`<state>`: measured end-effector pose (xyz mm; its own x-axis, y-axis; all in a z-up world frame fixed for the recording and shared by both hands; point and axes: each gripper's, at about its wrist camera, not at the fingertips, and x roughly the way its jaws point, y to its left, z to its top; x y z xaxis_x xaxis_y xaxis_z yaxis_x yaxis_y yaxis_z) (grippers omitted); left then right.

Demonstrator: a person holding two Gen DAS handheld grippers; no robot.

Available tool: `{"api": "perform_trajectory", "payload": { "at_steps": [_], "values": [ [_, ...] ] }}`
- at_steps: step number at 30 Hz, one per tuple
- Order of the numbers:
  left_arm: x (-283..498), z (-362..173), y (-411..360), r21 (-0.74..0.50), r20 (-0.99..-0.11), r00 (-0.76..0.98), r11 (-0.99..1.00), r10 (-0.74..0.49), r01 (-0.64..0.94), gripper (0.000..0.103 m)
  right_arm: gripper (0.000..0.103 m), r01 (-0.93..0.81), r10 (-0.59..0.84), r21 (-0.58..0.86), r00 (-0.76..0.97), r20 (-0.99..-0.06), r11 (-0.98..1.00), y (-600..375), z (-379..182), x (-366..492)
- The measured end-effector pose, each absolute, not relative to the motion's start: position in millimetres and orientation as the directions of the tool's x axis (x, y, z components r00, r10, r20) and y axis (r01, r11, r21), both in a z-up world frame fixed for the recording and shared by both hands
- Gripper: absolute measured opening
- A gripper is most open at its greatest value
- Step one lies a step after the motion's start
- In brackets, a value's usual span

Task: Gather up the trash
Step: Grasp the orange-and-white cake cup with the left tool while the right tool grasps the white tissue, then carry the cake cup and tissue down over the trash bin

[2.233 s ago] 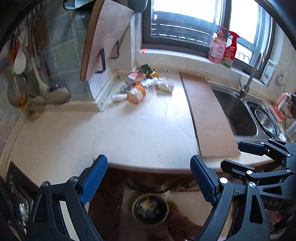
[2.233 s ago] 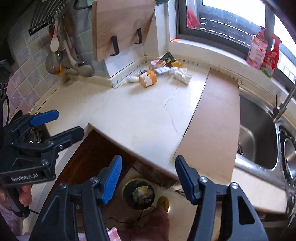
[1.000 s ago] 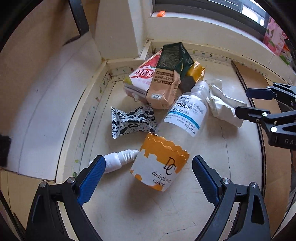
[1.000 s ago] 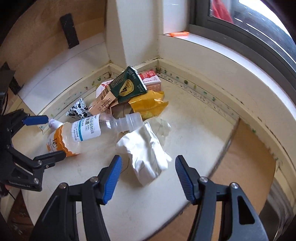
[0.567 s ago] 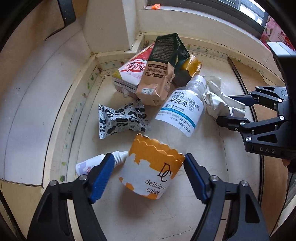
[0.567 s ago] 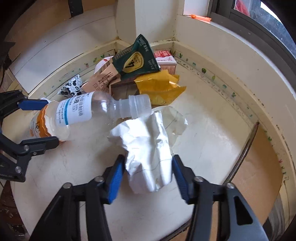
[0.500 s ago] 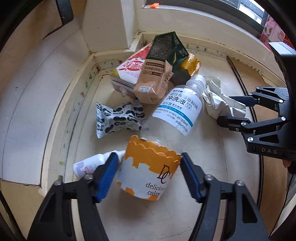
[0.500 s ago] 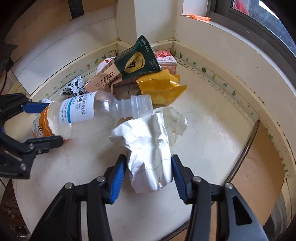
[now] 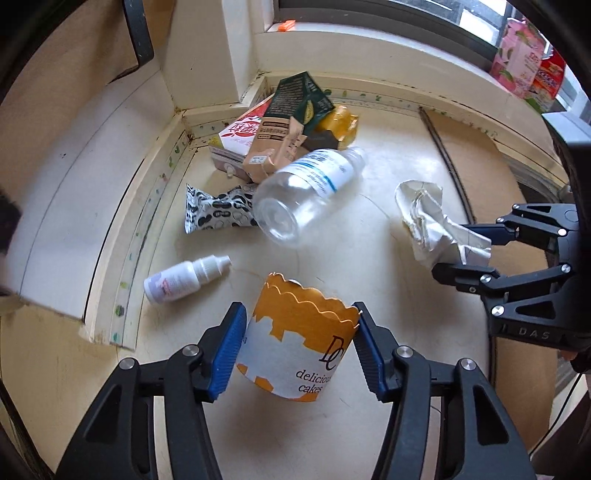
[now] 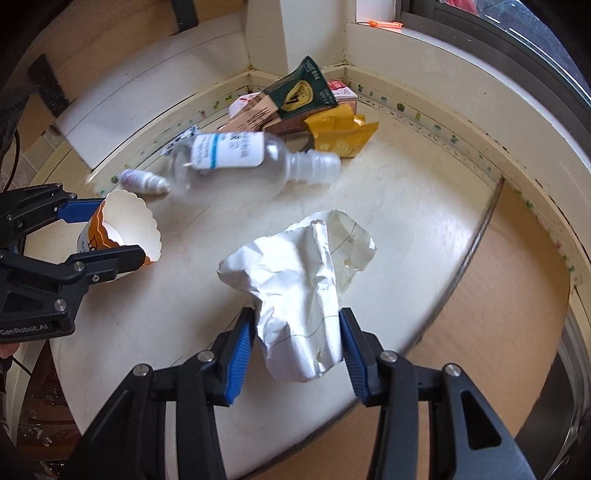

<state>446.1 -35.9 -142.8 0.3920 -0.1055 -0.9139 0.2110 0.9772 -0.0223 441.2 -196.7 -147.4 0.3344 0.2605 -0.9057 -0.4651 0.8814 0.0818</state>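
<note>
the left gripper is closing, its blue pads pressed on the paper cake cup (orange, scalloped rim), left of the clear bottle; right of that bottle the right gripper is closing on the crumpled paper.

Cream desk in corner; brown board right; pink pouch on window sill; orange clip there.
</note>
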Motion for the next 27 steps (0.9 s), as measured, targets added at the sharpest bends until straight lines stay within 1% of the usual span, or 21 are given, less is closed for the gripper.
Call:
{"api": "perform_trajectory", "payload": {
  "at_steps": [7,12,16,22,27],
  "values": [
    [386.3,-114.6,-39.6,-0.069,-0.897,0.409,0.969,-0.164,0.239,0.056,0.046,-0.444,0.224,0.046,0.359,-0.906,0.895,-189.5,-123.9,380.4],
    [338.9,-98.5,-32.4,-0.105,-0.884,0.419,0.963,-0.205,0.248,0.056,0.046,-0.441,0.222,0.03,0.39,-0.894,0.897,-178.3,-102.6,334.1],
    [302.7,-84.6,-25.2,-0.127,-0.873,0.432,0.961,-0.226,0.246,0.056,0.046,-0.428,0.234,0.043,0.403,-0.885,0.903,-169.6,-88.4,302.8],
    [249.4,-69.7,-7.8,-0.165,-0.857,0.447,0.958,-0.258,0.236,0.056,0.046,-0.412,0.228,0.042,0.413,-0.882,0.91,-152.3,-79.2,253.0],
    [208.0,-69.8,3.3,-0.191,-0.853,0.441,0.953,-0.279,0.233,0.056,0.046,-0.408,0.225,0.044,0.408,-0.885,0.912,-136.9,-79.3,205.2]
  ]
}}
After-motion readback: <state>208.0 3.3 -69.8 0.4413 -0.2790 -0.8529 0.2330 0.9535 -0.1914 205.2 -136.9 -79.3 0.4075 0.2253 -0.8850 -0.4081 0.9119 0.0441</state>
